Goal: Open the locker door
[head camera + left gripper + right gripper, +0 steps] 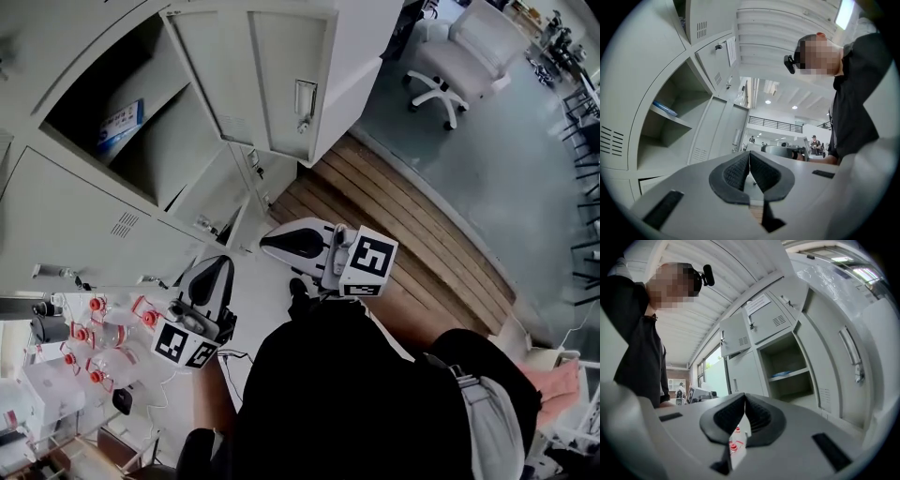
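The grey locker door [267,80] stands swung open, its handle [305,98] on the outer face. Behind it is the open compartment [141,122], where a blue item [119,125] lies on the shelf. My left gripper [217,266] and right gripper [269,244] hover low in front of the lockers, both shut and empty, well short of the door. In the left gripper view the pads [740,169] meet, with the open compartment [670,126] to the left. The right gripper view shows closed pads [733,414], the compartment [785,369] and the open door [834,362] with its handle [851,350].
Several red-capped bottles [98,342] stand on a table at the lower left. A white office chair [459,56] sits at the upper right beyond a strip of wooden flooring [412,234]. Closed locker doors [70,220] lie below the open compartment.
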